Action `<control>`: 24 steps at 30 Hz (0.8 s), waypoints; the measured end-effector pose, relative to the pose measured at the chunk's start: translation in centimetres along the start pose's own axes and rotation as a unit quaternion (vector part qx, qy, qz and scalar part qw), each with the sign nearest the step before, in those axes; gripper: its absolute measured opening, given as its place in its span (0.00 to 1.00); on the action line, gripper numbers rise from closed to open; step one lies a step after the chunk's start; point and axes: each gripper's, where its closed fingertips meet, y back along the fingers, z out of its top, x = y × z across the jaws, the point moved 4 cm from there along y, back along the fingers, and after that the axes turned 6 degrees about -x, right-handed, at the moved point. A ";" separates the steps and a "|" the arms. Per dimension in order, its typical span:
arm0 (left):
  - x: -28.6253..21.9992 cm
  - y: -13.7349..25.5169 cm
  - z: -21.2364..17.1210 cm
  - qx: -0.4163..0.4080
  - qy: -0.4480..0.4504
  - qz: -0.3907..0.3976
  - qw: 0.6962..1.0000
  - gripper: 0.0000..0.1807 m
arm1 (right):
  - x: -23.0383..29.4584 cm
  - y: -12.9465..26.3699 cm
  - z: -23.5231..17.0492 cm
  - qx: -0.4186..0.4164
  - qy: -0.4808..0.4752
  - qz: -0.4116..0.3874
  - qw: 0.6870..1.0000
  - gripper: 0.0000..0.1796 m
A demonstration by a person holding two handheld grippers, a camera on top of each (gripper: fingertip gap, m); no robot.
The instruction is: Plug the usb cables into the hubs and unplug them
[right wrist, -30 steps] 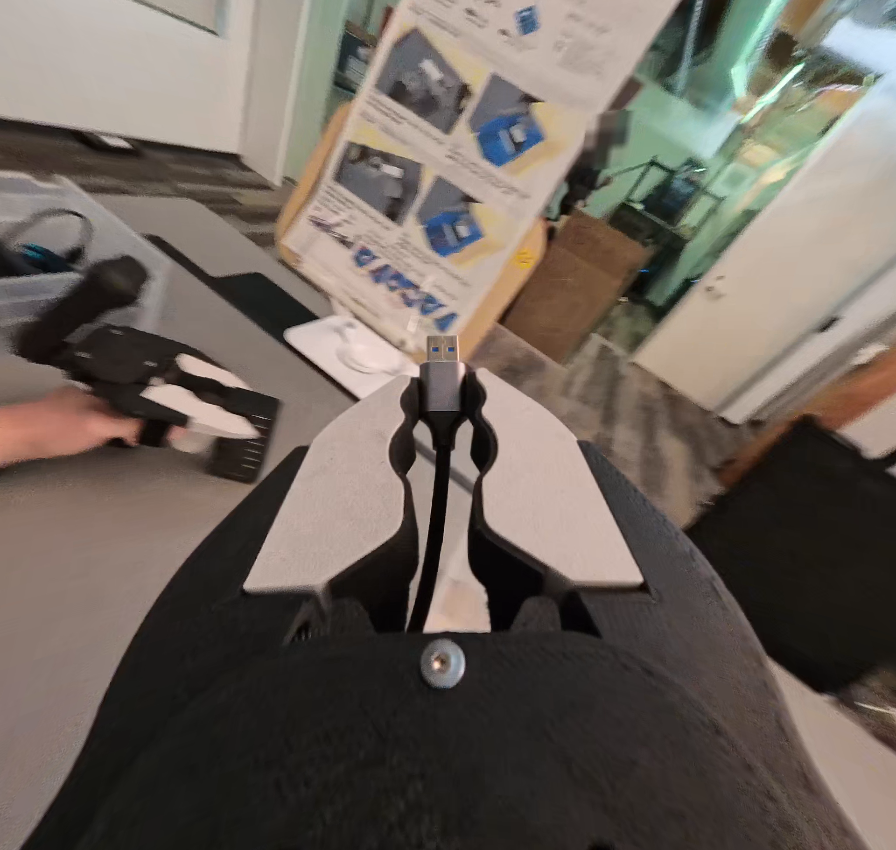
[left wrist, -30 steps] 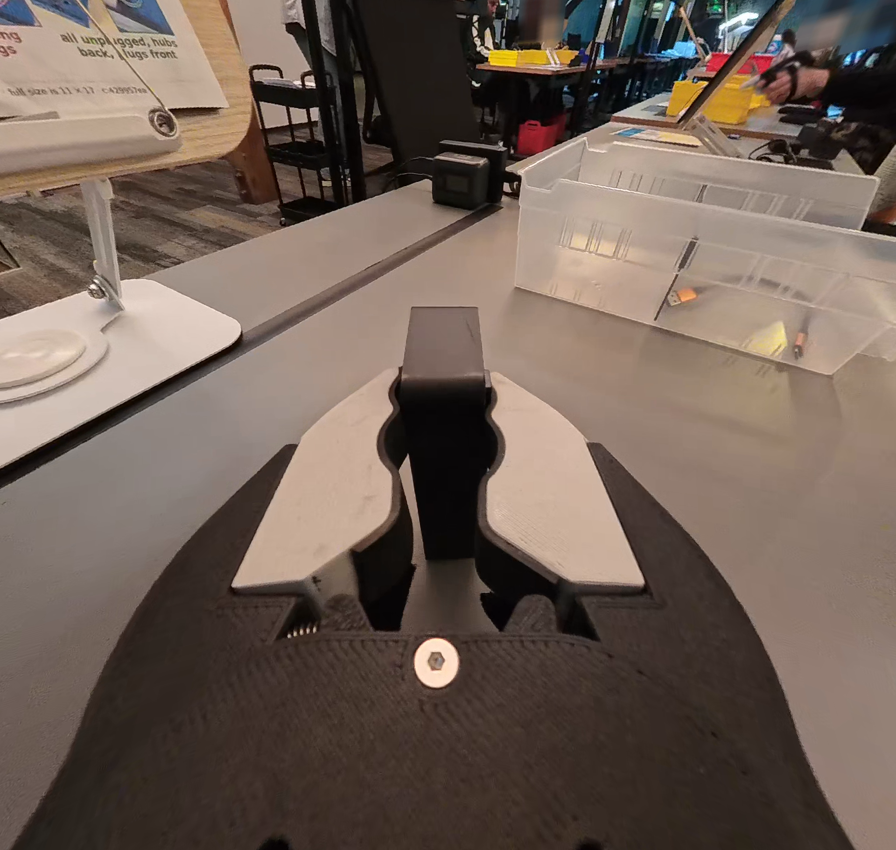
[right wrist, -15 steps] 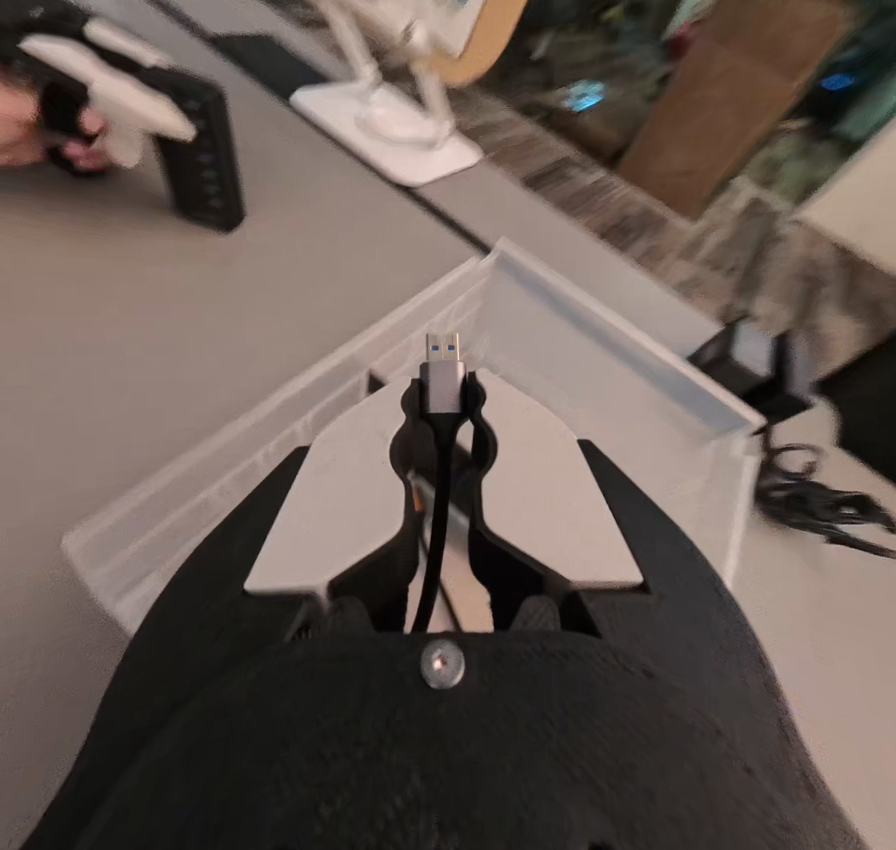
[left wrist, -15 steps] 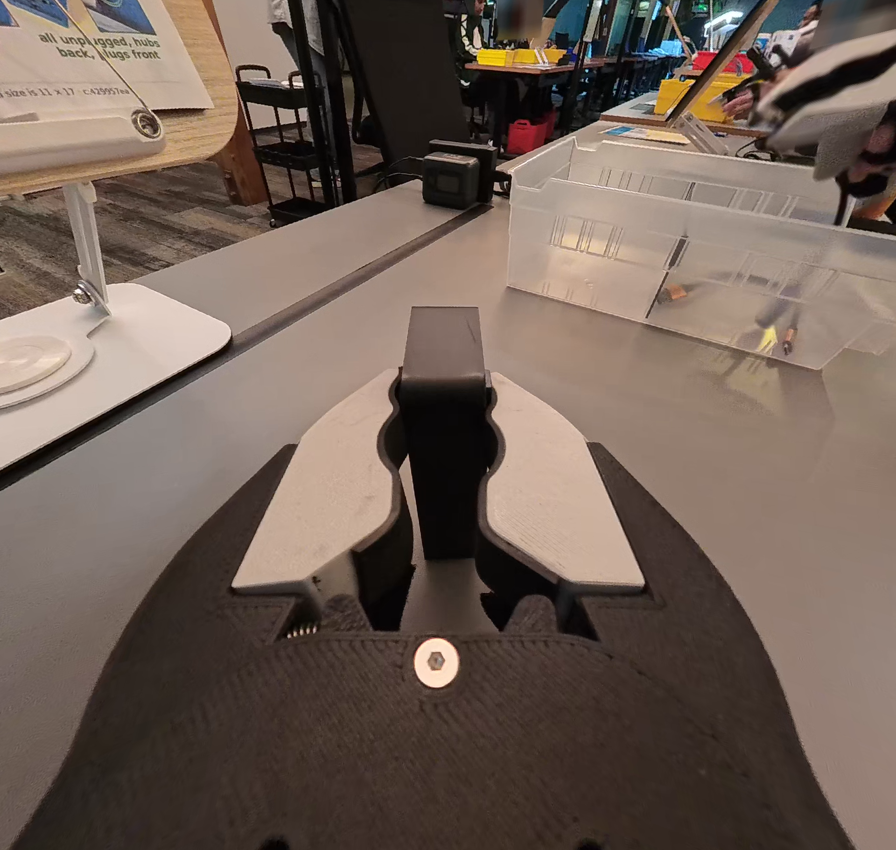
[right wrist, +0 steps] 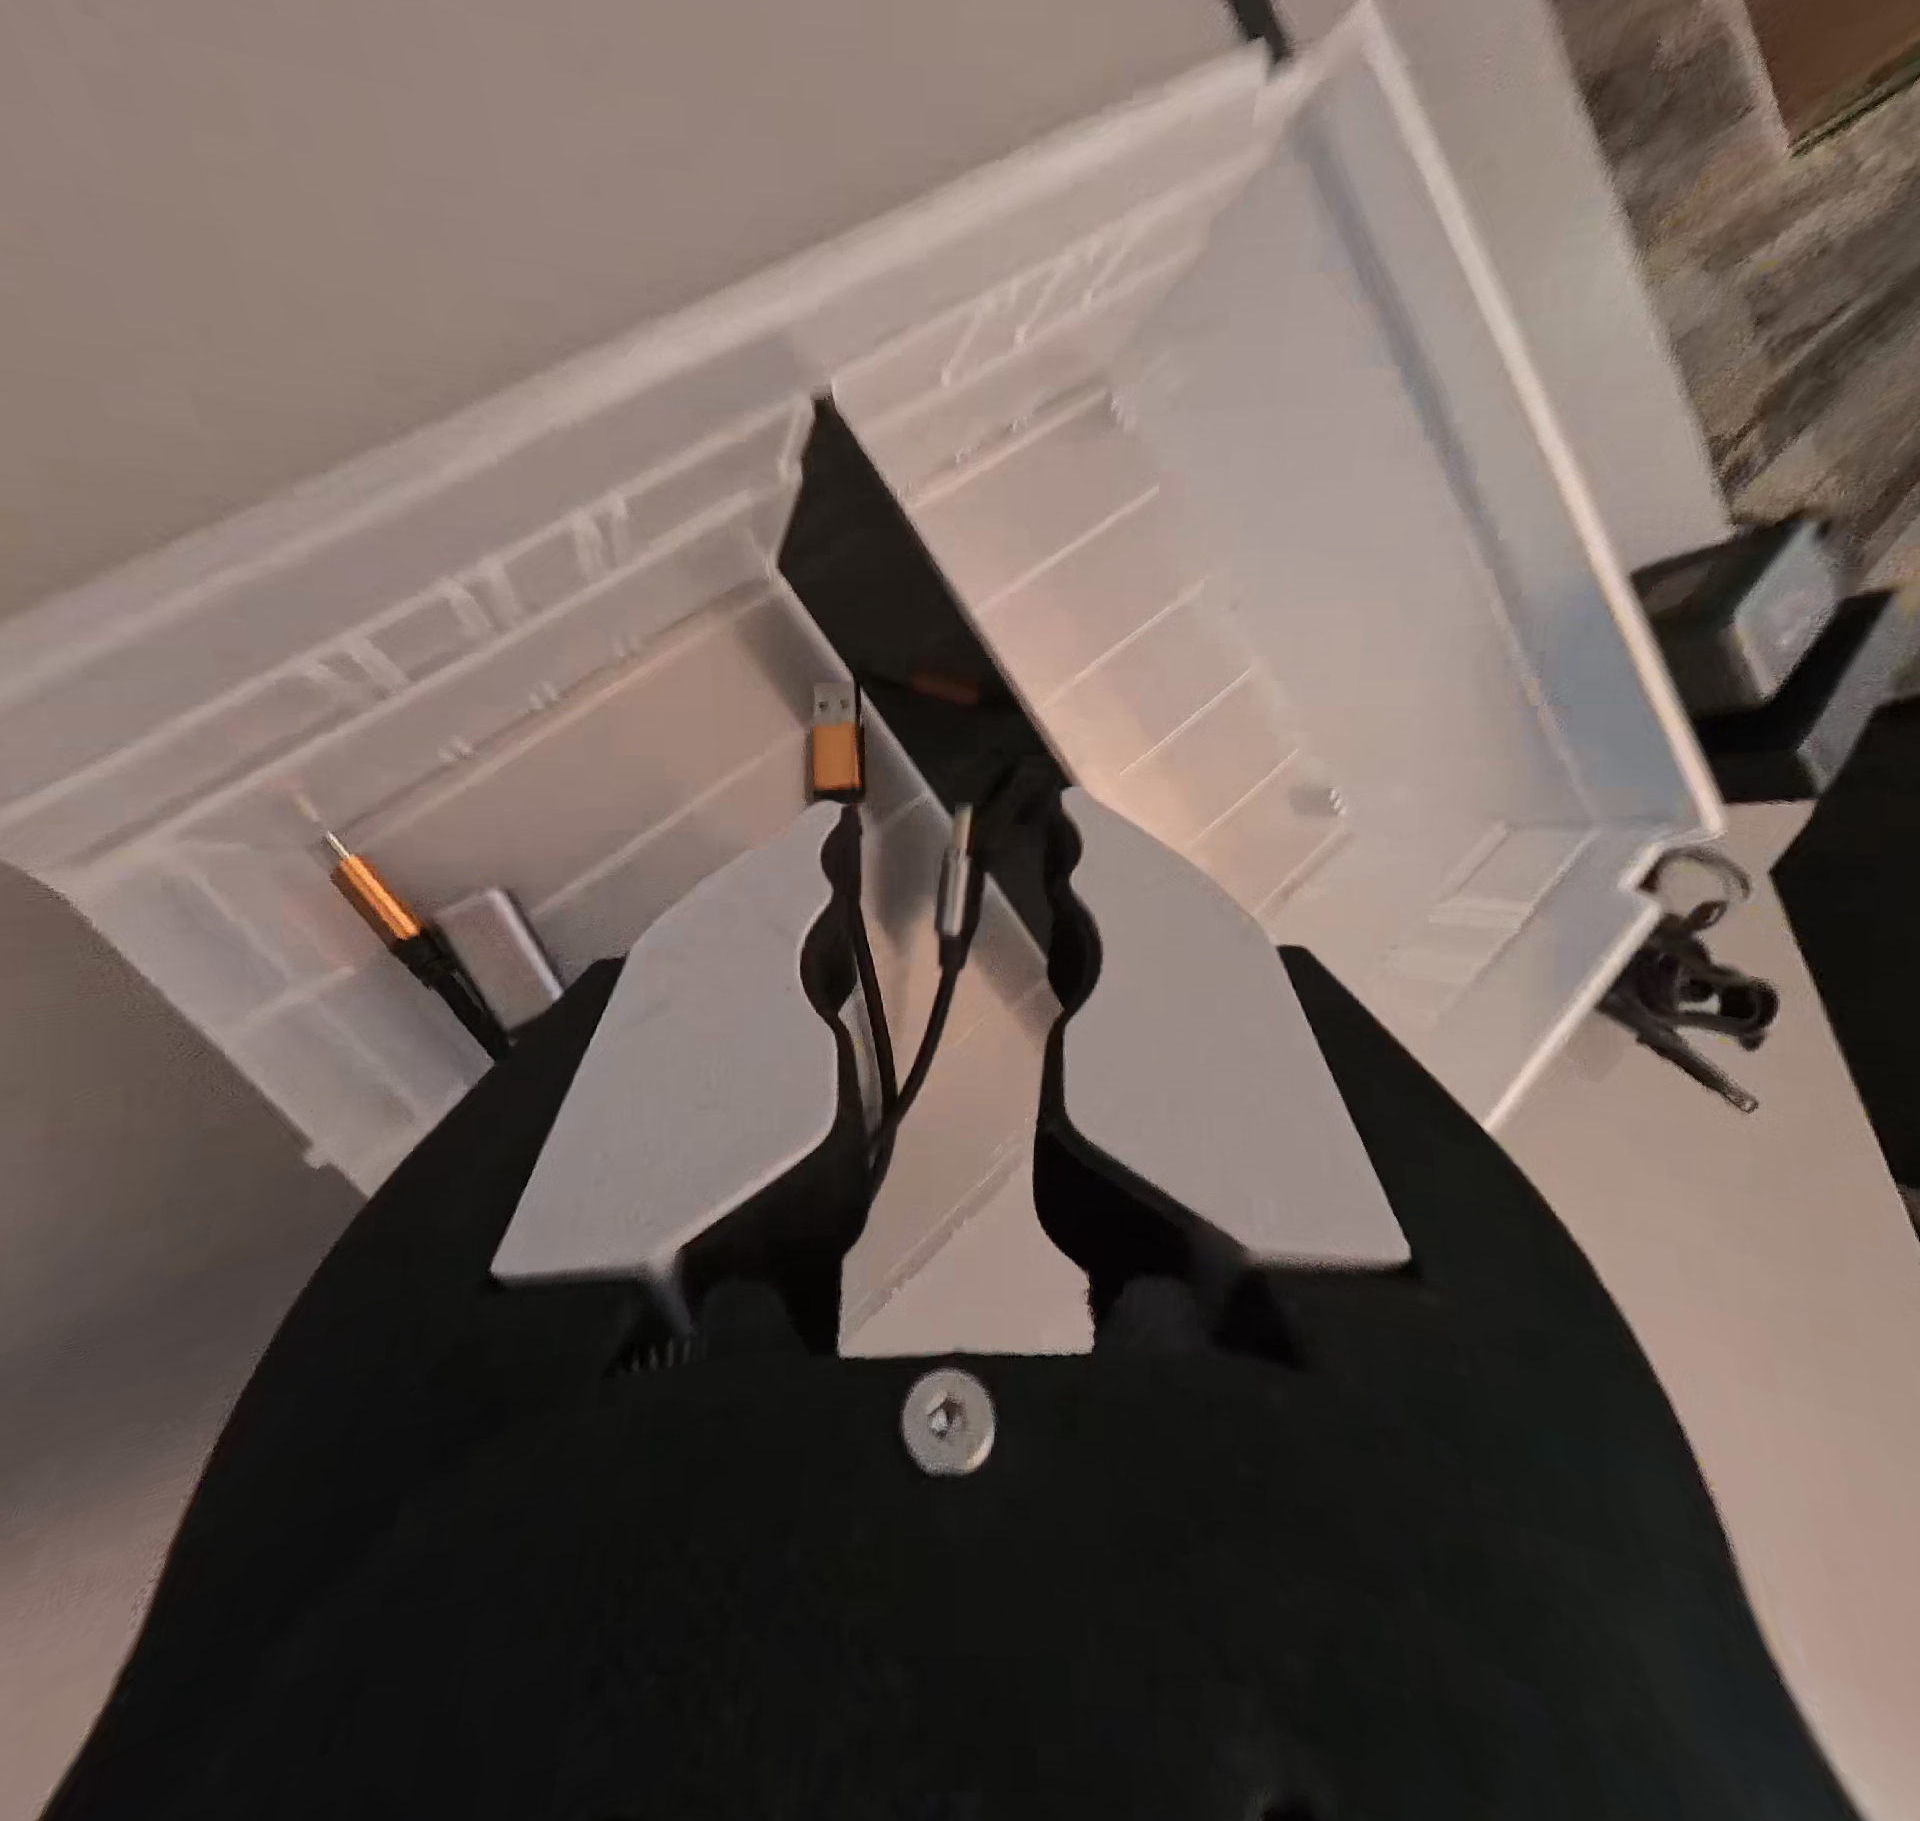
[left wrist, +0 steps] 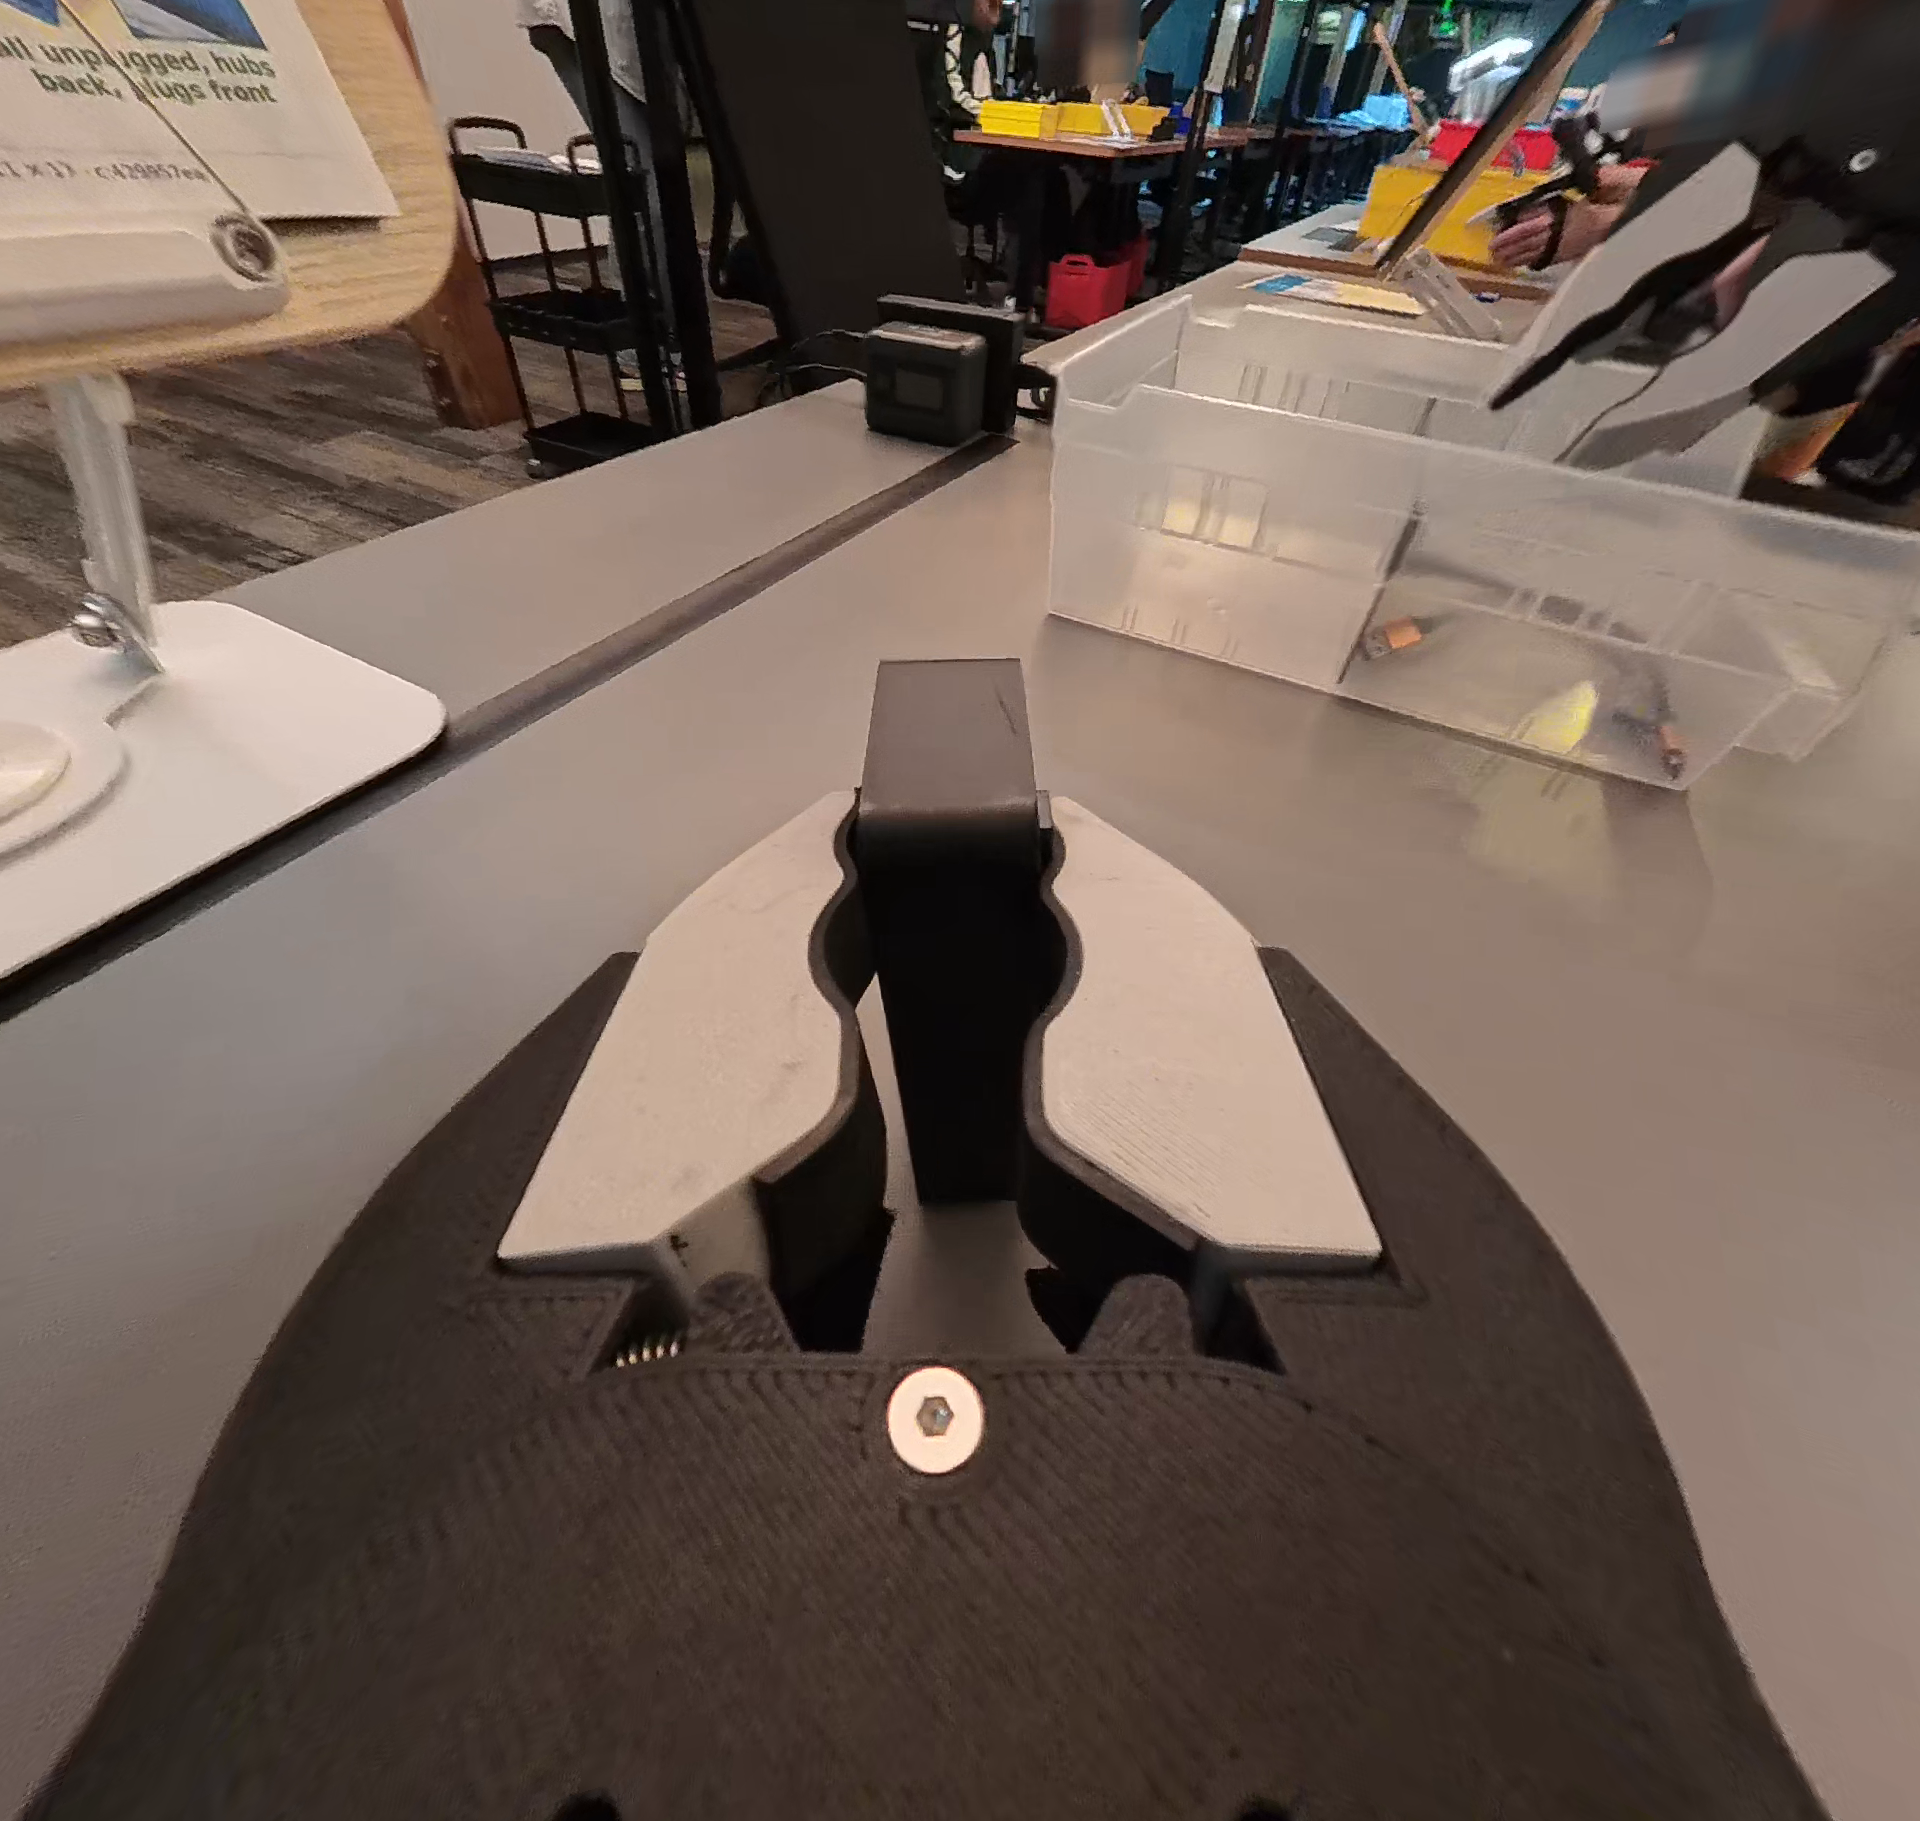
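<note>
In the left wrist view my left gripper (left wrist: 948, 815) is shut on a black USB hub (left wrist: 945, 732), which stands on the grey table. In the right wrist view my right gripper (right wrist: 951, 815) is open above a clear plastic bin (right wrist: 1455, 317). A grey USB plug (right wrist: 954, 883) on a black cable hangs loose between its fingers, and neither pad presses on it. An orange USB plug (right wrist: 834, 748) and a second orange plug (right wrist: 374, 898) lie in the bin. The right gripper also shows in the left wrist view (left wrist: 1704, 317), open over the bin (left wrist: 1247, 483).
A white stand base (left wrist: 208, 732) with a poster board stands at the left. A black box-shaped device (left wrist: 930, 389) sits behind the bin, and it also shows in the right wrist view (right wrist: 1745, 628). Black cables (right wrist: 1683, 992) lie beside the bin. People work at far tables. Tip to tip, the grippers are about 35 centimetres apart.
My right gripper swung from the poster down over the bin and opened, and the grey plug left its grasp. My left gripper stayed put with the hub.
</note>
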 end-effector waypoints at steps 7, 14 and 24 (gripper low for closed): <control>-2.8 1.1 6.2 -0.093 0.110 -0.128 0.981 0.14 | 3.9 3.5 11.8 -0.274 -0.048 -0.003 0.961 0.20; -9.7 2.5 11.9 -0.096 0.077 -0.265 0.956 0.14 | 11.3 -1.7 22.1 -0.346 -0.154 0.172 0.909 0.36; -12.1 1.7 13.6 -0.124 0.061 -0.234 0.962 0.47 | 12.2 -1.3 23.7 -0.354 -0.120 0.226 0.900 0.16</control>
